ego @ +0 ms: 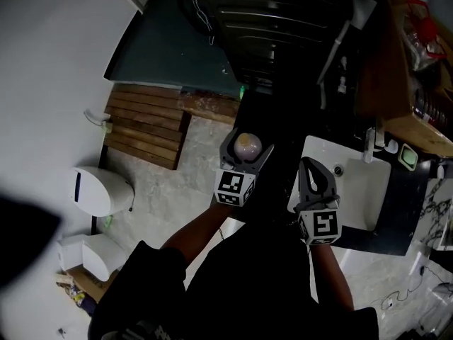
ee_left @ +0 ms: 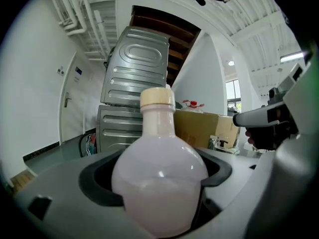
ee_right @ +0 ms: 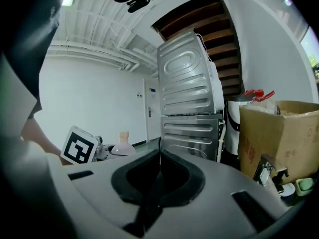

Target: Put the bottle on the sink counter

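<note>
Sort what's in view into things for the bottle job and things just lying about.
For the job: bottle, clamped in left gripper; sink counter.
Lying about: cardboard box; stacked metal machines; wooden slats; right gripper, shut, empty.

I see a round pale-pink bottle (ee_left: pixel 158 183) with cream cap (ee_left: pixel 157 98), black-and-white marker cube (ego: pixel 235 187), white sink basin (ego: pixel 364 190), brown cardboard box (ee_left: pixel 209 128)

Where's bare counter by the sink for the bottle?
Bare: the dark counter strip beside the white basin, nearer the person than the green dish. The black stretch between the left gripper, which holds the bottle, and the basin looks bare but is too dark to be sure. Crowded: around the faucet.
</note>
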